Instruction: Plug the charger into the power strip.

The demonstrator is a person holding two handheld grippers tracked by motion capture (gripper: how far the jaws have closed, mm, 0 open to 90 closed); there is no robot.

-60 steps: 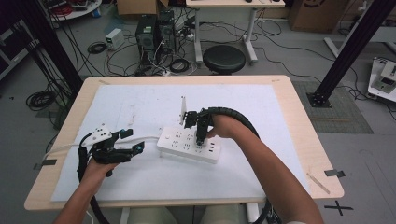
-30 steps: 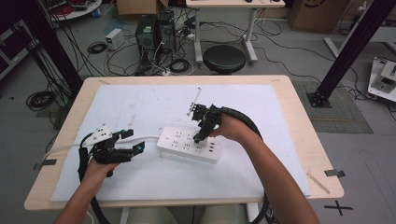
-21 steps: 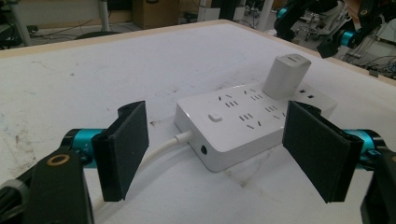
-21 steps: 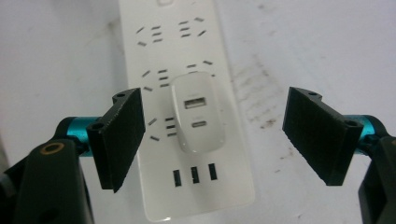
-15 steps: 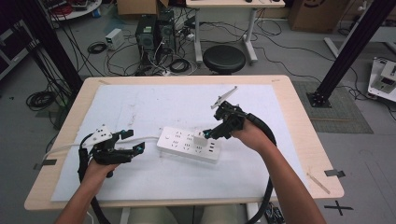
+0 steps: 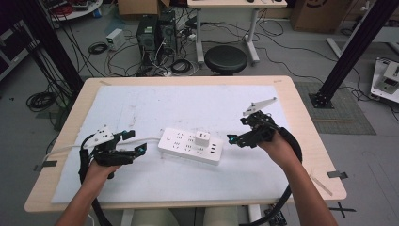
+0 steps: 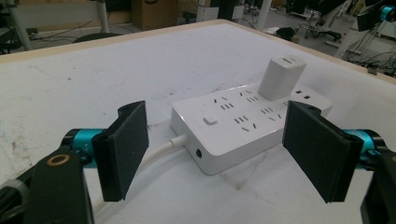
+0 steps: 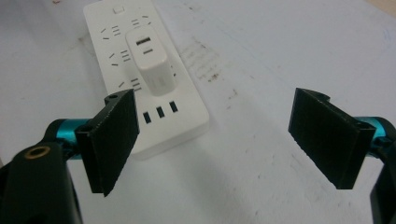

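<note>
Since a second ago, our right hand-held gripper (image 6: 234,139) has pulled away from the white charger (image 6: 203,139), jaws just opening wide and empty. That blocky charger stands plugged upright in the white power strip (image 6: 189,146), just left of this gripper. Our left hand-held gripper (image 6: 135,142) gapes empty beside the strip's cable end.

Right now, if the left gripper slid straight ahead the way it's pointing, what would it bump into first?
Most likely the near end of the white power strip, where its cable enters. The left gripper stands open; depth is uncertain.
</note>
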